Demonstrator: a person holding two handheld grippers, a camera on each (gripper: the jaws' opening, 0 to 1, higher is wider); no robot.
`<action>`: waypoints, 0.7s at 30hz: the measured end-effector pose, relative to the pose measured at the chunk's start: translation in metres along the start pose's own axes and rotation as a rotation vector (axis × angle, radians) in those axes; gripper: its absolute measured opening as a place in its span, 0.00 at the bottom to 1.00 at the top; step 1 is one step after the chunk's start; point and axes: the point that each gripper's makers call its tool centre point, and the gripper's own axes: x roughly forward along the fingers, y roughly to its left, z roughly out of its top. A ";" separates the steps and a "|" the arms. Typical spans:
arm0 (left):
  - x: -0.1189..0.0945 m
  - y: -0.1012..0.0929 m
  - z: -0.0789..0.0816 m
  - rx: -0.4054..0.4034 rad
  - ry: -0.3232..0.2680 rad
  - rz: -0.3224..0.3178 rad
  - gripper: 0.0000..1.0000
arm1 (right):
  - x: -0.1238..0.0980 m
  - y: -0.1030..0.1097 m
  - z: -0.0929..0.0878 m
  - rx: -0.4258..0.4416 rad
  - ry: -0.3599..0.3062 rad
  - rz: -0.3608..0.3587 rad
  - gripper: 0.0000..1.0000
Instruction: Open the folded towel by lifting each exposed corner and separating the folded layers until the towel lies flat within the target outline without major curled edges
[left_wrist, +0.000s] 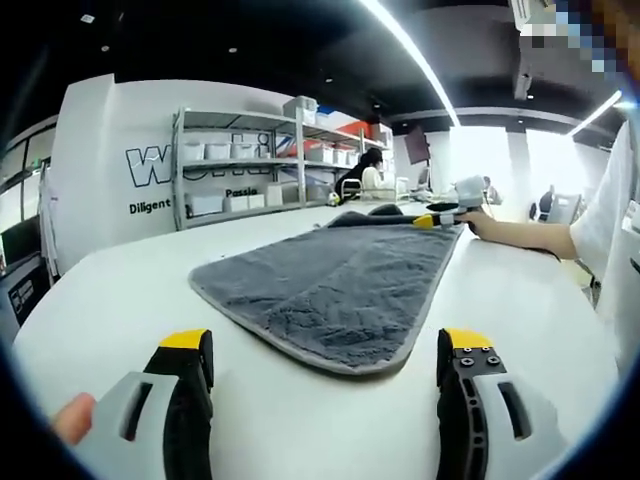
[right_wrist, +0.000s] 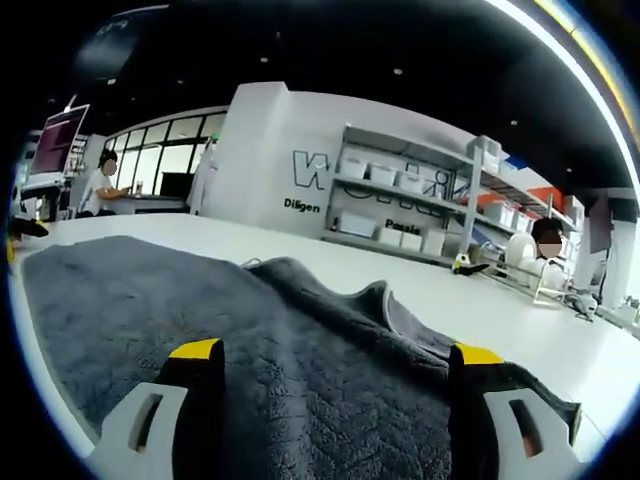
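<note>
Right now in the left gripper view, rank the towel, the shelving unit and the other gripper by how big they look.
1. grey towel, largest.
2. metal shelving unit, though it stands farther back, so true size is unsure.
3. right gripper, at the towel's far end, smallest.

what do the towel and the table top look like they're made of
Towel: grey plush fabric, likely microfibre, with a matte, nubby pile and a stitched border. Table: smooth white surface with a faint sheen, perhaps laminate or painted board; the pictures leave that open.
</note>
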 end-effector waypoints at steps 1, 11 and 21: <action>0.000 0.000 0.000 -0.004 -0.002 -0.001 0.92 | 0.000 0.000 0.000 0.003 0.001 0.000 0.95; 0.000 0.001 0.001 -0.007 -0.004 0.001 0.93 | 0.000 0.001 0.002 0.007 -0.008 0.005 0.95; 0.000 0.000 0.003 -0.007 -0.010 -0.004 0.93 | 0.000 -0.001 0.005 -0.004 -0.017 -0.009 0.93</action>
